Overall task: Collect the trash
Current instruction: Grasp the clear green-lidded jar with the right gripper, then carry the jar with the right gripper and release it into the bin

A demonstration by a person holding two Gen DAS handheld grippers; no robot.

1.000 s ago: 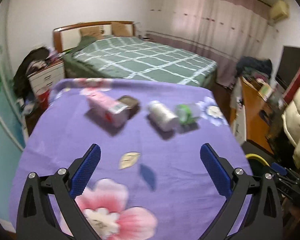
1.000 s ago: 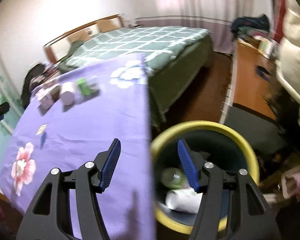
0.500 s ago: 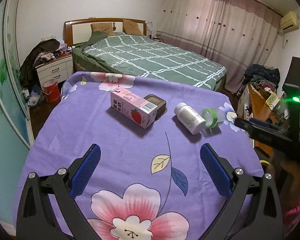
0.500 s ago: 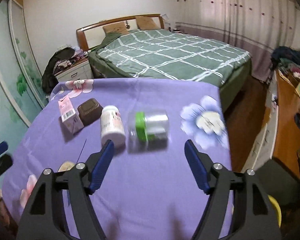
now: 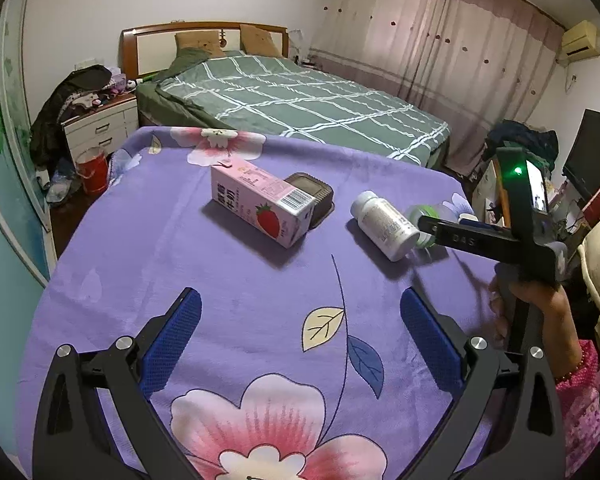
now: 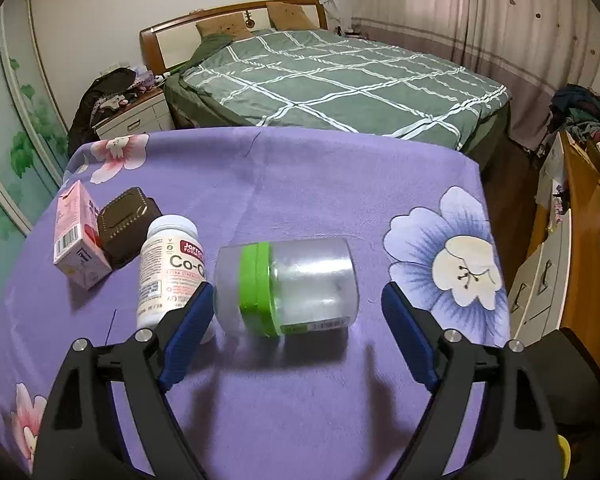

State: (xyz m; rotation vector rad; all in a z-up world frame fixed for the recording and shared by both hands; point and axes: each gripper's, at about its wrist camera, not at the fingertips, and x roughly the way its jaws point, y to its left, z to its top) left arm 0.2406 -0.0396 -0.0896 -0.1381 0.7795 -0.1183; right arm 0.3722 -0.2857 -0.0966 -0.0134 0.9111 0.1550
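The right gripper (image 6: 296, 316) hangs spread wide around the green-banded clear jar (image 6: 288, 286) lying near the purple tablecloth's (image 6: 300, 184) right edge, apparently to straddle it, while the left gripper (image 5: 300, 332) waits released and empty.

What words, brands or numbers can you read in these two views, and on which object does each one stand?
"Jarro…" and "Co-Q…", both cut off: white supplement bottle; its small print is too blurred.
"DAS…": arm of the right tongs, seen from the left wrist.
Chinese characters, not legible: pink strawberry milk carton; barcode digits too small.
Sticker on the green-banded clear jar: blurred.
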